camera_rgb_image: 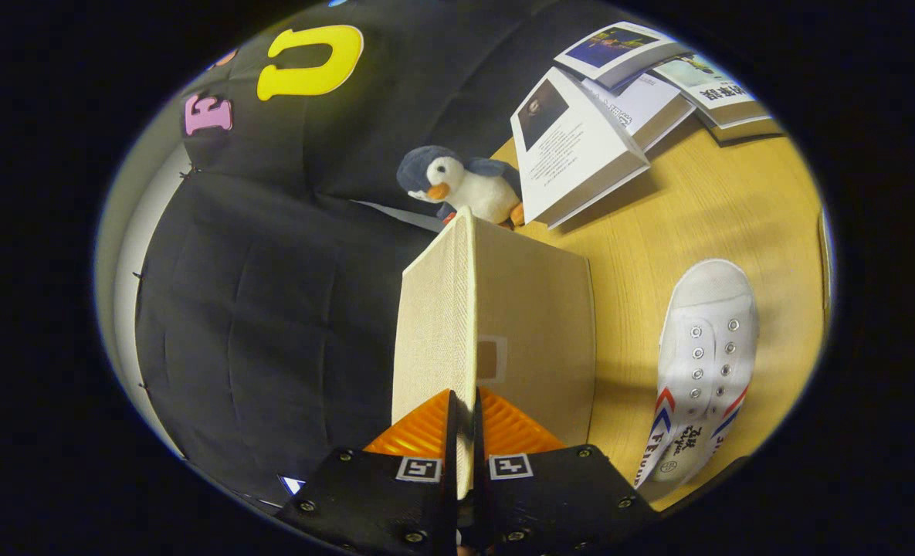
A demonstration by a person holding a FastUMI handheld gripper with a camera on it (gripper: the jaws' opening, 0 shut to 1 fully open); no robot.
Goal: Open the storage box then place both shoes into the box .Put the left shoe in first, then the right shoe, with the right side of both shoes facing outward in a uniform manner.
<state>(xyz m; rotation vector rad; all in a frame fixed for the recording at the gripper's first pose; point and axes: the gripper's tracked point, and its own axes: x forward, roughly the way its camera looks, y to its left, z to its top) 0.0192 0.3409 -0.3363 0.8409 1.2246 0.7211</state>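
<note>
My gripper (465,405) is shut on the edge of the storage box's beige lid (530,309), a thin panel that stands on edge between the fingers and runs forward from them. One face of the lid is woven fabric (432,324). The other face is smooth, with a small rectangular tab (491,359) just ahead of the fingers. A white canvas shoe (703,363) with red and blue stripes lies on the wooden table (704,224), beside the lid's smooth face and apart from it. The body of the box is hidden behind the lid.
A plush penguin (461,185) sits just beyond the lid's far edge. Past it several books (573,154) lie spread on the table, one propped open. The black cloth wall (272,309) stands on the woven side of the lid.
</note>
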